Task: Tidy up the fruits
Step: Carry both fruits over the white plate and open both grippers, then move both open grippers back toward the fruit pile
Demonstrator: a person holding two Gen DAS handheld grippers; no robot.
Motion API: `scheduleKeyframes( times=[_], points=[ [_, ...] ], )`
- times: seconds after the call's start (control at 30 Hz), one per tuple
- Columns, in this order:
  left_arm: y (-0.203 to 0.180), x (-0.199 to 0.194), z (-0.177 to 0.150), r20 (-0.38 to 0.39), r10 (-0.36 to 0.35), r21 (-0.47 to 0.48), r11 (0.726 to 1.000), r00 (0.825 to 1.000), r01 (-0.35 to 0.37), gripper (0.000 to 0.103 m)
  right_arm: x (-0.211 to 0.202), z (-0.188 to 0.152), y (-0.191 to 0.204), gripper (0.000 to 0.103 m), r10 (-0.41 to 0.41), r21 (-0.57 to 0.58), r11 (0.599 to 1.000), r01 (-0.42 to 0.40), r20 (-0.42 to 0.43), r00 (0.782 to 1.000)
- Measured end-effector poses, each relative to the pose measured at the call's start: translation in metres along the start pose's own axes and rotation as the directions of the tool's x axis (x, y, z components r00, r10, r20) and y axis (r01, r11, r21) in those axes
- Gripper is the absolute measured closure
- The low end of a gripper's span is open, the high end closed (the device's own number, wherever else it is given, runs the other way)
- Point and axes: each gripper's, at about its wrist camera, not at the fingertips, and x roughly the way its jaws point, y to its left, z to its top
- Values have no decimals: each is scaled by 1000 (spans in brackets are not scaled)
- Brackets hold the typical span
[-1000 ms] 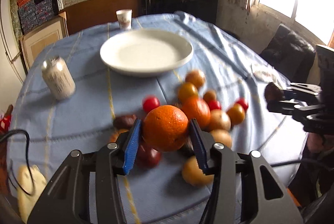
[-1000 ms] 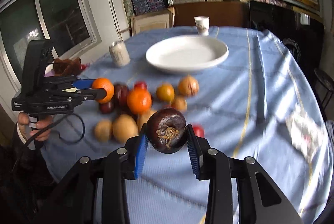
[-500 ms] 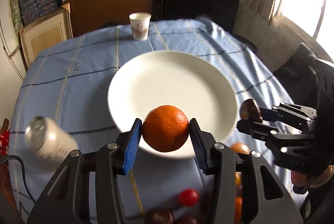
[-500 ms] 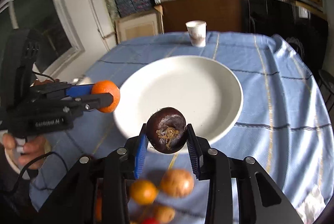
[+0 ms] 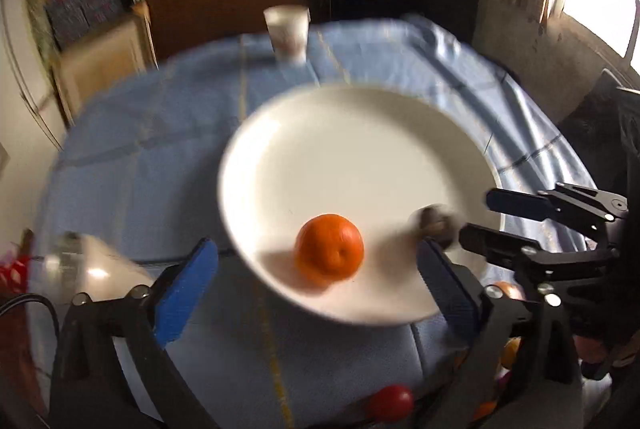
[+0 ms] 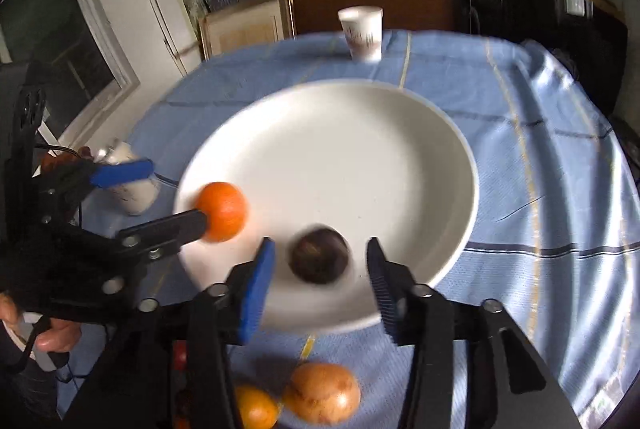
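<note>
Near the left edge of the blue checked tablecloth (image 6: 540, 157) stands a pale can (image 5: 86, 265). Beside it, the left gripper (image 5: 316, 271) has its blue-padded jaws opening wide, clear of the round orange fruit (image 5: 329, 255), which sits on the near left part of the white round plate (image 6: 400, 133). Further right, the dark brown round fruit (image 6: 319, 256) lies near the plate's near rim between the right gripper (image 6: 318, 275) jaws, which are opening and touch nothing. A white paper cup (image 6: 361, 32) stands at the cloth's far edge.
</note>
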Motion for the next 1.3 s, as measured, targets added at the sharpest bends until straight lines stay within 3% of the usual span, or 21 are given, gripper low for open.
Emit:
scheduleKeyframes(
  times=[0.13,0.3,0.5,0.63,0.77,0.97,1.3],
  points=[
    [-1,-56,-29,88,3,40,999,996,-7,5,-56,-32,18,36,25,-37,999,-22,84,996],
    [-10,-95,-91,117,-1,67,998,993,-7,5,-110,-106,43,31,69,-69,996,-62,112,991],
    [-8,-111,-163,174,18,26,999,985,-23,5,-127,-169,78,31,-17,-119,992,30,111,994],
    [13,-110,-180,170,-52,-58,996,984,62,5,-116,-181,79,31,37,-51,998,-34,65,997],
    [24,-105,-187,157,-55,-116,990,986,74,5,-108,-184,73,32,73,33,997,-75,51,996],
    [22,-105,-192,157,-10,-130,991,988,31,5,-94,-183,70,37,120,103,987,-122,22,992],
    [28,-102,-193,148,1,-158,987,989,23,5,-85,-182,67,45,153,176,973,-150,-1,988]
  ],
)
